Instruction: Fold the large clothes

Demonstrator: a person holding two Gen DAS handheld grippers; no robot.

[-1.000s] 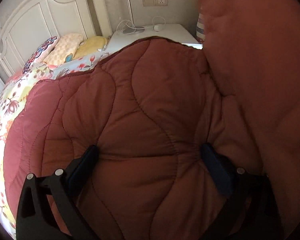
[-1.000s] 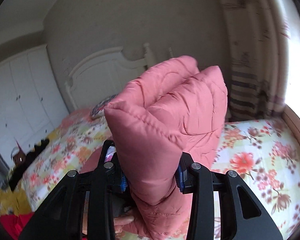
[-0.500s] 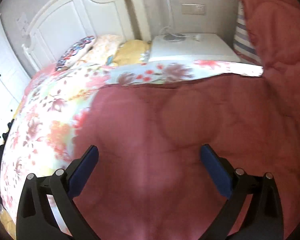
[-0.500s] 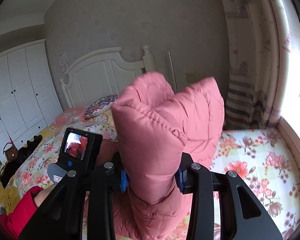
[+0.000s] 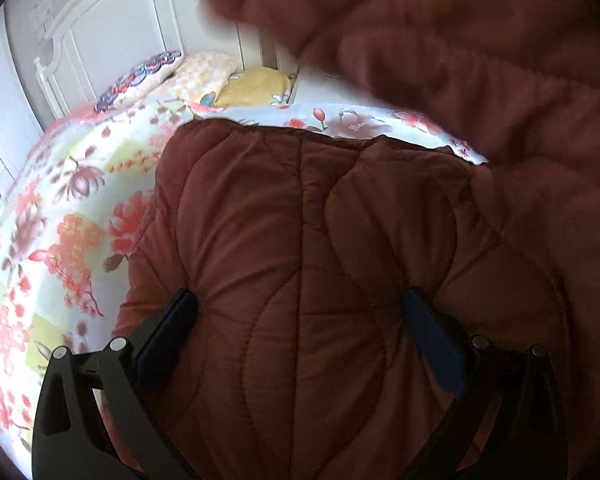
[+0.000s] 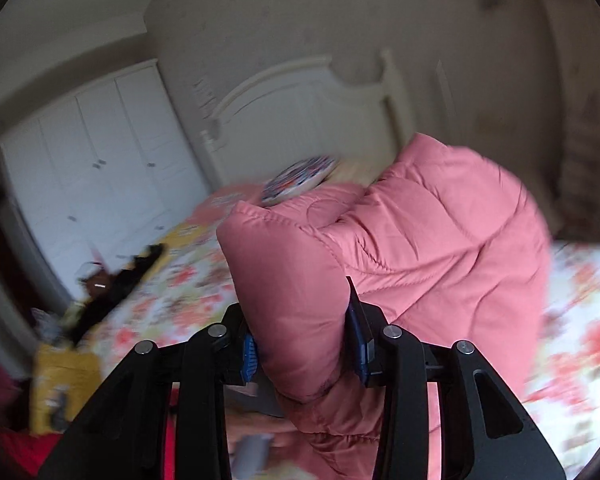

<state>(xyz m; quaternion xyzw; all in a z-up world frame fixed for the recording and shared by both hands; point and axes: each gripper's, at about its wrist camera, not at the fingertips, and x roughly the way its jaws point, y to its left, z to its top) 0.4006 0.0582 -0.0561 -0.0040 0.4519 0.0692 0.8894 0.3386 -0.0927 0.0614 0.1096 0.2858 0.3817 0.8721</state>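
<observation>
A large pink-red quilted padded garment (image 5: pixel 312 248) lies on the floral bed (image 5: pixel 60 216). My left gripper (image 5: pixel 300 312) is open, its jaws wide apart and pressed down on the garment's near part. A lifted fold of the same garment (image 5: pixel 480 52) hangs blurred across the top right of the left wrist view. My right gripper (image 6: pixel 302 344) is shut on a thick bunched fold of the garment (image 6: pixel 400 248) and holds it up above the bed.
A white headboard (image 5: pixel 112 36) and pillows (image 5: pixel 204 76) stand at the bed's far end. White wardrobe doors (image 6: pixel 100 160) line the left wall. A dark bag (image 6: pixel 112 284) lies at the bed's left side. Floral sheet (image 6: pixel 580 320) shows at the right.
The right gripper has swung left and down with the fold, and its view is blurred. The lifted fold now hangs over the left wrist view. The left gripper stays open on the garment.
</observation>
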